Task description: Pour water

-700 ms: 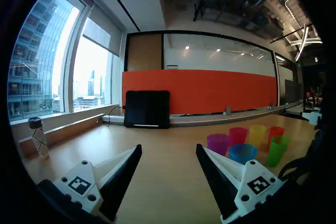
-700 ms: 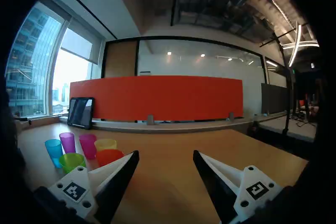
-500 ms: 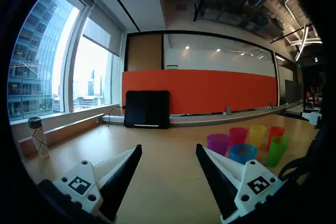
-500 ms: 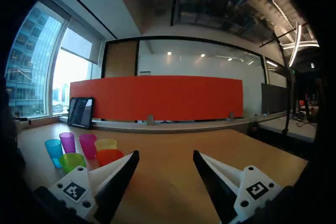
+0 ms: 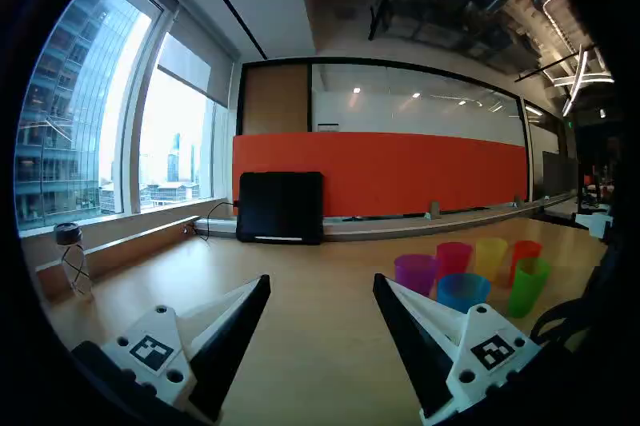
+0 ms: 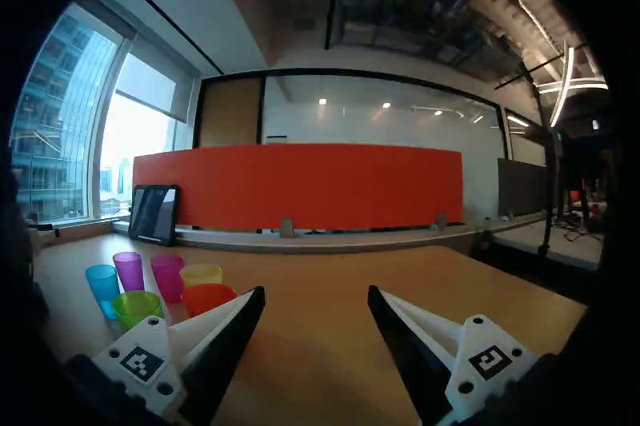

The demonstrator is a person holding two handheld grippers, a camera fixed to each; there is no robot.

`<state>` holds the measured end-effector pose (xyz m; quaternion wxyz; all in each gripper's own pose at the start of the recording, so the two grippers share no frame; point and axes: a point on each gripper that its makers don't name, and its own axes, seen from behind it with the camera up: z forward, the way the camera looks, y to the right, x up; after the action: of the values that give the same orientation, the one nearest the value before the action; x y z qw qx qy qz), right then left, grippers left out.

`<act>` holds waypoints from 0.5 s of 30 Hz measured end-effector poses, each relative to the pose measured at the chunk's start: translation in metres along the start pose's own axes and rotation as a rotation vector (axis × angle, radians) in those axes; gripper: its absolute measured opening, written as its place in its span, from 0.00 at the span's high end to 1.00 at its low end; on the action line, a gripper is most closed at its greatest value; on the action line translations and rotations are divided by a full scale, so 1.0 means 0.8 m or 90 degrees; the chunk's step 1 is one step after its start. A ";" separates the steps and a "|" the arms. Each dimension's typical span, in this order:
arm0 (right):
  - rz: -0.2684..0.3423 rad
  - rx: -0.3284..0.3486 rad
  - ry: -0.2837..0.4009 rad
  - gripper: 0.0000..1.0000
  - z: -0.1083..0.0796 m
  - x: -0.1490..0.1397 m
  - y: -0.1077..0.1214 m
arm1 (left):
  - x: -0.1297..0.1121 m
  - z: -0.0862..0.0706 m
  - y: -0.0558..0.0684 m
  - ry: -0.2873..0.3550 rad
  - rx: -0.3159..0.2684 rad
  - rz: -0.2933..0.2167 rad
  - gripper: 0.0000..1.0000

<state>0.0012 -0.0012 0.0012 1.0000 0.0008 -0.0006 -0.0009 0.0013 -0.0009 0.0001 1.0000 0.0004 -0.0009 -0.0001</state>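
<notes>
L gripper: fingers spread wide, nothing btwn them, hovering low over the table, aimed fwd.
R gripper: same story, gaping and empty, low over the table.
cups: six coloured ones bunched up, just right of the L gripper and left of the R gripper, so btwn the two; prob. set there so either could reach.
bottle: clear, dark cap, upright by the window ledge, far left, well apart from the cups; contents couldn't be told.
step: looked like the start, nothing picked up, no pour yet.
next: L gripper seemed the better bet for the bottle, being on its side.
risk: cups sat packed close, easy to knock.
</notes>
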 end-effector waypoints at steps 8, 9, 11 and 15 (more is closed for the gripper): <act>-0.020 0.004 -0.022 0.00 0.004 -0.002 0.002 | -0.005 0.003 -0.001 -0.019 -0.002 0.006 0.04; -0.023 0.004 -0.023 0.00 0.005 0.002 0.002 | -0.003 0.004 -0.002 -0.021 -0.003 0.008 0.04; -0.029 0.005 -0.023 0.00 0.006 0.010 0.003 | 0.000 0.005 -0.002 -0.026 -0.004 0.011 0.04; -0.033 0.020 -0.020 0.00 0.008 0.034 -0.001 | 0.020 0.007 -0.001 -0.025 -0.011 0.015 0.04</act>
<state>0.0286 -0.0022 0.0072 0.9994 0.0168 -0.0167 -0.0265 0.0171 -0.0019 0.0059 0.9997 -0.0079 -0.0206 0.0116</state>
